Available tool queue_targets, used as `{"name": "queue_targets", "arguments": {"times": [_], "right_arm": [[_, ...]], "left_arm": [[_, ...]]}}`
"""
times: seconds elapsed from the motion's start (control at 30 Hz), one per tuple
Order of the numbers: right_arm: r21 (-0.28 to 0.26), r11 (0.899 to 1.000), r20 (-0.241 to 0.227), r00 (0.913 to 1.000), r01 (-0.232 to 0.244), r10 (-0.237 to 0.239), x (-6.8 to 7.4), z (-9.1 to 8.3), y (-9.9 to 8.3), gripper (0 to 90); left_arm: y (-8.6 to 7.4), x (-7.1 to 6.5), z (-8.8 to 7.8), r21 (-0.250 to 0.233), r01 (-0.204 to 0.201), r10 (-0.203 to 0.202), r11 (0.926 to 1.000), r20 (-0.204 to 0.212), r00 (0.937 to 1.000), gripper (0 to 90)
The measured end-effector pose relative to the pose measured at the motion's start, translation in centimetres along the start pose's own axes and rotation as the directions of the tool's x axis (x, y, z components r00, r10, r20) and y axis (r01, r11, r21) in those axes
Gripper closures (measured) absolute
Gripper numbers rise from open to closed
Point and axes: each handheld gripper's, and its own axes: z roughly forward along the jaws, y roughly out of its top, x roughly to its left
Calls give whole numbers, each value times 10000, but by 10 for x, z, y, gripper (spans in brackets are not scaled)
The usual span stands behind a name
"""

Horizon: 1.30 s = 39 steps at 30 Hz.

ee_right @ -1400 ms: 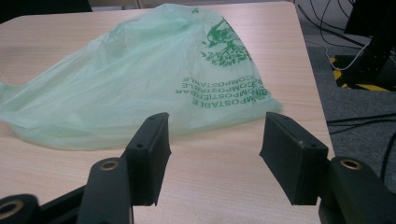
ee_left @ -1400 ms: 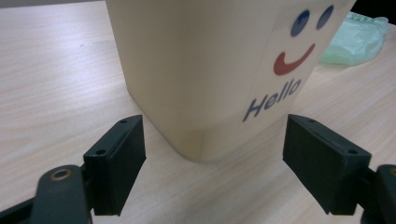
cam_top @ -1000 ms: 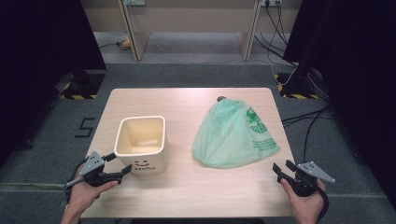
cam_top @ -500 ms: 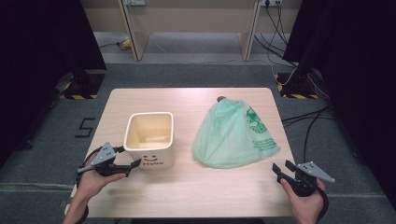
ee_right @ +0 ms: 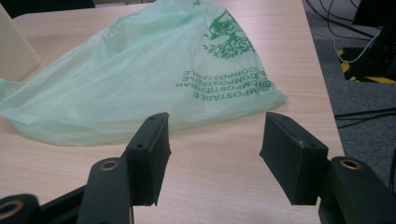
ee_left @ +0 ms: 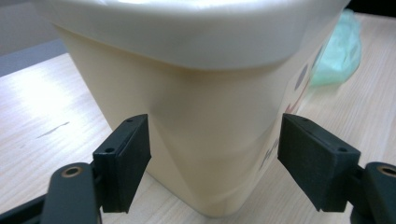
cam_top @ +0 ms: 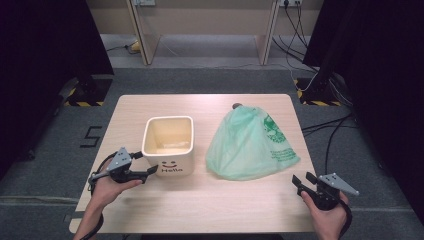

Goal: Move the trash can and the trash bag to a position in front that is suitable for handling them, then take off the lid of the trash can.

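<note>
A cream square bin (cam_top: pixel 172 167) with a smiley face and "Hello" on its front stands open-topped on the left half of the wooden table (cam_top: pixel 210 200). My left gripper (cam_top: pixel 145 169) is at its front left corner. In the left gripper view the jaws of the left gripper (ee_left: pixel 217 163) stand wide on either side of that corner of the bin (ee_left: pixel 205 93), with the pads apart from its walls. A pale green plastic bag (cam_top: pixel 250 145) with dark green print lies flat to the bin's right. My right gripper (cam_top: pixel 302 180) rests open near the table's front right corner. The right gripper (ee_right: pixel 215 149) points at the bag (ee_right: pixel 140 79) and holds nothing.
A small dark thing (cam_top: pixel 236 105) pokes out at the bag's far end. Grey floor surrounds the table, with cables (cam_top: pixel 325 125) and a black stand (cam_top: pixel 320 85) at the right and desk legs (cam_top: pixel 142 40) behind. Bare tabletop runs along the front between my hands.
My left gripper moved right, up to the bin's front left corner. The bin shifted right toward the bag. The right gripper and the bag stayed put.
</note>
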Motion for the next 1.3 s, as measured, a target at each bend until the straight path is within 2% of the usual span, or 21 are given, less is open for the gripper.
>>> {"name": "queue_targets", "arguments": {"times": [0.07, 0.37, 0.57, 0.7, 0.9, 0.97, 1.17, 1.27, 1.3], "right_arm": [[-36, 9999, -45, 9999, -147, 147, -3, 0, -1, 416], [-86, 10000, -37, 10000, 31, -31, 2, -4, 1, 416], [28, 10000, -44, 10000, 60, -60, 1, -1, 0, 413], [30, 9999, -43, 9999, -120, 120, -1, -2, 0, 409], [68, 9999, -71, 9999, 93, -93, 4, -2, 2, 405], [77, 9998, -22, 9998, 194, -194, 5, -2, 2, 405], [69, 9998, -1, 9998, 199, -199, 5, -2, 2, 405], [34, 9999, -16, 9999, 152, -152, 5, -2, 2, 405], [58, 9999, -27, 9999, 162, -161, 4, -1, 2, 404]], "left_arm": [[0, 1, -6, -58, 92, -92, 9999, -27, 10000, 230], [2, -8, -18, -148, 155, -153, 9998, 95, 9998, 225], [16, -6, -36, -414, 477, -484, 9980, -158, 9987, 225], [24, -3, -40, -674, 672, -684, 9955, -154, 9975, 226], [34, -4, -44, -916, 853, -874, 9921, -191, 9960, 227], [39, -3, -46, -1148, 988, -1035, 9885, -359, 9940, 226], [50, -1, -44, -1294, 1201, -1273, 9843, -490, 9907, 233], [58, 3, -40, -1283, 1278, -1388, 9835, -815, 9870, 239], [63, 6, -36, -1330, 1477, -1608, 9800, -934, 9826, 252]]}}
